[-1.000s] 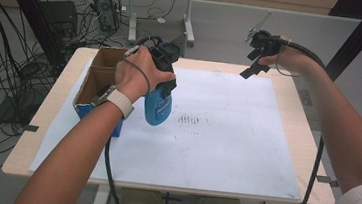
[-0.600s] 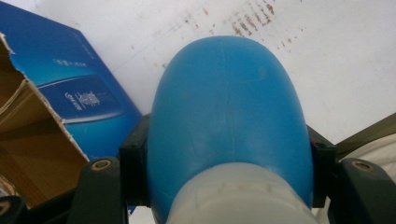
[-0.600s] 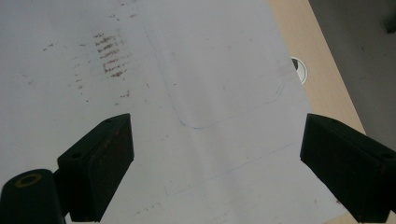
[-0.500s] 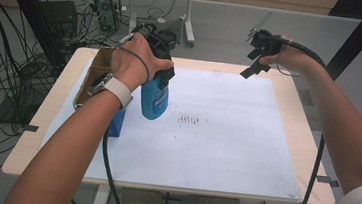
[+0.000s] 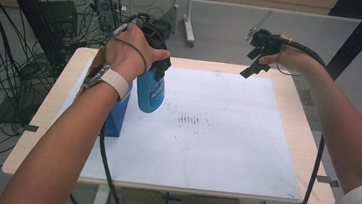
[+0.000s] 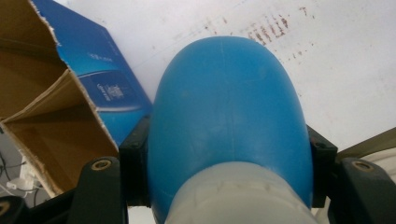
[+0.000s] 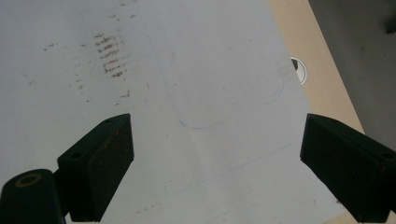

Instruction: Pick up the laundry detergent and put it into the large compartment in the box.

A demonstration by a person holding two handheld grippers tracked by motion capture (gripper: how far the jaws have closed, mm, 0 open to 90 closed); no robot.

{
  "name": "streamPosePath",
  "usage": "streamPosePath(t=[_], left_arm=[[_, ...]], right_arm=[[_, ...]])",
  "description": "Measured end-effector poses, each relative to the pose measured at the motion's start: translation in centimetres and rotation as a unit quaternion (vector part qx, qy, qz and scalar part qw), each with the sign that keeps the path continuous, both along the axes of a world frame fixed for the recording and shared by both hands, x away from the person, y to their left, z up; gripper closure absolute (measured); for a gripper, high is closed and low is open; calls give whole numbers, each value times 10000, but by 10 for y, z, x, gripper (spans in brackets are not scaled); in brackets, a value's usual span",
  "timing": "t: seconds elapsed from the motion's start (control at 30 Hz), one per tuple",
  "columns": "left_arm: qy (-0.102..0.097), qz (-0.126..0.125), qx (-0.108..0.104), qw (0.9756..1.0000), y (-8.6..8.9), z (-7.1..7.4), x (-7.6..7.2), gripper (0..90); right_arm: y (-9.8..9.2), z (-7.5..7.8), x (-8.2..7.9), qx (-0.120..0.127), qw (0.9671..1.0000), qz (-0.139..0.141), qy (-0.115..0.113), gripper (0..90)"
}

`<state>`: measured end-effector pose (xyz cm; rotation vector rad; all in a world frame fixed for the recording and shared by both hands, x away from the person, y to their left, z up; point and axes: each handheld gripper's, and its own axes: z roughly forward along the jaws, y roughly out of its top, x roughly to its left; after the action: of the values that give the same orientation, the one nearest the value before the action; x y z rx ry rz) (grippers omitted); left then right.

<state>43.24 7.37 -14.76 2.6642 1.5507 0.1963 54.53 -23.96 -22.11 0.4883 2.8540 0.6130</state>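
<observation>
Cables crowd the grey floor behind a pale wooden table point(image 5: 298, 118) topped by a white sheet point(image 5: 214, 150) bearing a smudged patch of brown marks point(image 5: 192, 120). Above the sheet's left side, the left gripper point(image 5: 154, 69) has carried a blue bottle point(image 5: 150, 91) higher than it hung a second ago and a little farther from the person — the bottle now hangs clear of the sheet, just beside the open cardboard box point(image 5: 113, 110) at the table's left edge. From the left gripper view, both black jaws press on the bottle point(image 6: 229, 116) where its blue body meets a white collar, a firm hold. Judged from the rise, the bottle is out of the box and on its way to a spot on the sheet, with the set-down yet to come.

Over the far right corner, the right gripper point(image 5: 256, 54) has not shifted; its own view shows the jaws spread wide with nothing between them, the sheet point(image 7: 196, 93) and a faint pencilled outline point(image 7: 224, 100) below.

Writing is sparse — the box's blue side point(image 6: 107, 88) carries a small pale logo with a line of text, too small to read. No label can be made out on the bottle.
</observation>
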Motion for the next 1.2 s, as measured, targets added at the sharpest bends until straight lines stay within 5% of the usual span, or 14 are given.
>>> streamPosePath(t=[1.2], left_arm=[[-94, 662, -62, 9977, 21, 48, 3, 378]], right_arm=[[5, 4, -1, 64, 10000, 33, -23, 98]])
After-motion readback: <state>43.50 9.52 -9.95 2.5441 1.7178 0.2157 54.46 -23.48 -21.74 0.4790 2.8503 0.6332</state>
